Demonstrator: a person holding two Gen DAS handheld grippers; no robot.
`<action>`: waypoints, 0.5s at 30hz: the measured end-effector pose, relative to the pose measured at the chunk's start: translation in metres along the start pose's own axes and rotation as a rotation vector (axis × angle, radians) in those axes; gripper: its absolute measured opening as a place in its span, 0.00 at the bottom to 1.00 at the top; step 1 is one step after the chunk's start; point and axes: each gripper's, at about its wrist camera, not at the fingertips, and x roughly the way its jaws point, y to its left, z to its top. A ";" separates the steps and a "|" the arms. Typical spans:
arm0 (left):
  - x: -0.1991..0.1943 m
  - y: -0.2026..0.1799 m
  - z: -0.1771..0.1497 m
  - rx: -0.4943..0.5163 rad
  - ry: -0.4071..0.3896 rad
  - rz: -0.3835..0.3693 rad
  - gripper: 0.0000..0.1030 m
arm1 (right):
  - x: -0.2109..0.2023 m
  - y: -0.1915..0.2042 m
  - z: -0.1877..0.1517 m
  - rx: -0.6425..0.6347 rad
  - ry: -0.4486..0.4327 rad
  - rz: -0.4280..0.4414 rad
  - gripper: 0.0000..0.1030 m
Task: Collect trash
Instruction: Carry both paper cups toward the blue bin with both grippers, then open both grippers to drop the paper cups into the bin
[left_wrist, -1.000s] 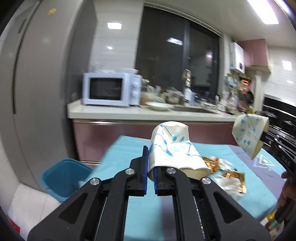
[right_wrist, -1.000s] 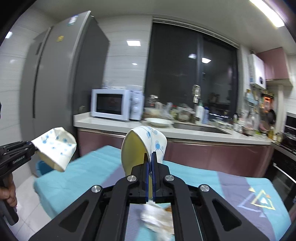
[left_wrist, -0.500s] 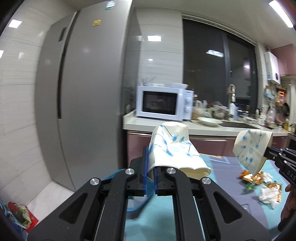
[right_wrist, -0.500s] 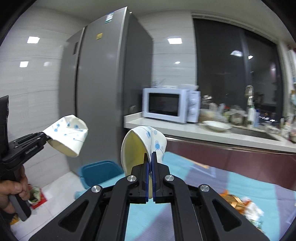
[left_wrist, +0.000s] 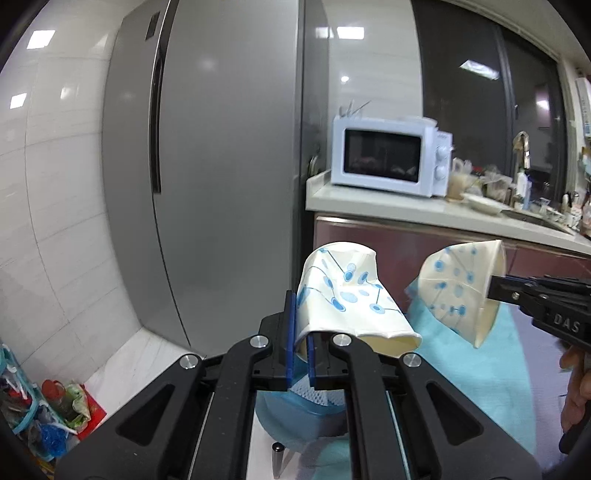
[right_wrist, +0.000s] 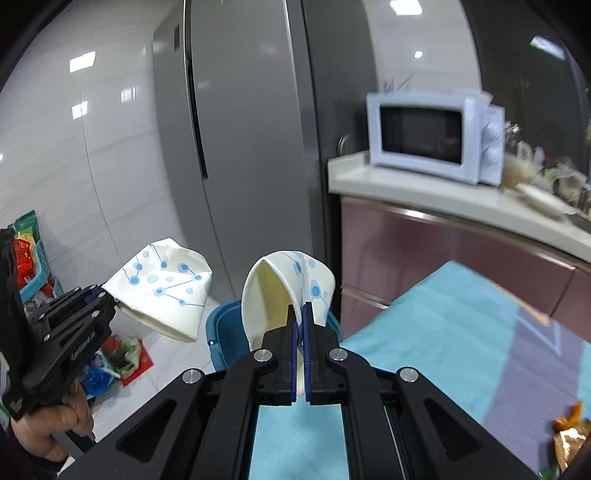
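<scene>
Two grippers: left gripper pinches crushed cup | right gripper pinches second cup | blue bin mostly hidden

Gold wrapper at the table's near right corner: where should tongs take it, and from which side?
Judging from the right wrist view, take the gold wrapper across its raised crumpled folds, from above. It lies low on the cloth, so a side approach would probably just push it.

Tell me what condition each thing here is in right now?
Left gripper: shut on a crushed paper cup.
Right gripper: shut on a second squashed cup.
Blue bin: open, on the floor below.
Microwave: door closed.
Fridge: doors closed.
</scene>
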 end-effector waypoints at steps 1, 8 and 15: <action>0.012 0.004 -0.003 0.004 0.022 0.006 0.05 | 0.009 -0.001 0.001 0.010 0.015 0.010 0.01; 0.076 -0.003 -0.023 -0.004 0.121 0.020 0.05 | 0.078 0.002 0.009 0.024 0.137 0.038 0.01; 0.134 -0.014 -0.043 0.009 0.207 0.057 0.05 | 0.127 0.003 0.011 0.016 0.232 0.026 0.01</action>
